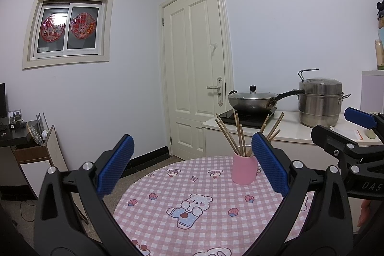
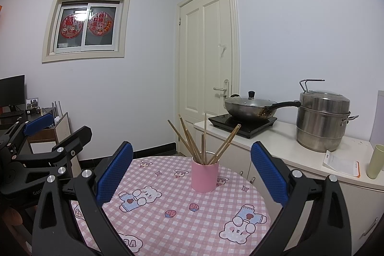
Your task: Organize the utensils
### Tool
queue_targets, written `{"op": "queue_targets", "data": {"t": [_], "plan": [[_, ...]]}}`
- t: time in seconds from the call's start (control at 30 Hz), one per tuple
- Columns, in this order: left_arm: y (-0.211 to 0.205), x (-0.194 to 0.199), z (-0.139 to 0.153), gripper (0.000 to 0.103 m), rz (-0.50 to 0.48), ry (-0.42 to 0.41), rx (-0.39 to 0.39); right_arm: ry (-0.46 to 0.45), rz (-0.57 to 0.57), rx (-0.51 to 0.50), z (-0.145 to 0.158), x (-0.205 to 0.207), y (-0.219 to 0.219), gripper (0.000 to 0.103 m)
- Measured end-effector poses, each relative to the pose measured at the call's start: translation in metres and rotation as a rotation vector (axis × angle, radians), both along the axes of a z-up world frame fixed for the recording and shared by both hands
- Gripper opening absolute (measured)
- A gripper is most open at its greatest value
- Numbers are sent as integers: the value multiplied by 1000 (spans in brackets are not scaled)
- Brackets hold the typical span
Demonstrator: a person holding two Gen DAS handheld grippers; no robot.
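Pink cup full of wooden chopsticks standing upright toward the far edge of the round checkered tabletop, nothing else on the cloth. Both spread wide and holding nothing: left hand-held gripper and right hand-held gripper. Off to the right on a counter: lidded wok on an induction cooker, steel steamer pot just beside.

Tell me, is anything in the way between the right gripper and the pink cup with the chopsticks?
Nothing visible is. The right gripper is open, and only bare tablecloth lies between it and the cup. The chopsticks already stand in the cup. The left gripper is open too, off to the side, not in the path.
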State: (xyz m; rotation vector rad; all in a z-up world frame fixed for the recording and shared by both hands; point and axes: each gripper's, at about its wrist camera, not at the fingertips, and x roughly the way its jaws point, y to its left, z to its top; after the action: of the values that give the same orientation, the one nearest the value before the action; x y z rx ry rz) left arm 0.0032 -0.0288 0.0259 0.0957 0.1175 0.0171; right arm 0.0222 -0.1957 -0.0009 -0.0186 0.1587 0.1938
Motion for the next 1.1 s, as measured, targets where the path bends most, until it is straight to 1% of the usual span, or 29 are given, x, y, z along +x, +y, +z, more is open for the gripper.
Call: {"op": "queue_targets", "data": {"t": [1.1], "plan": [[0, 0, 0, 97, 2, 1, 3, 1, 6, -2, 0, -3, 2, 95]]}}
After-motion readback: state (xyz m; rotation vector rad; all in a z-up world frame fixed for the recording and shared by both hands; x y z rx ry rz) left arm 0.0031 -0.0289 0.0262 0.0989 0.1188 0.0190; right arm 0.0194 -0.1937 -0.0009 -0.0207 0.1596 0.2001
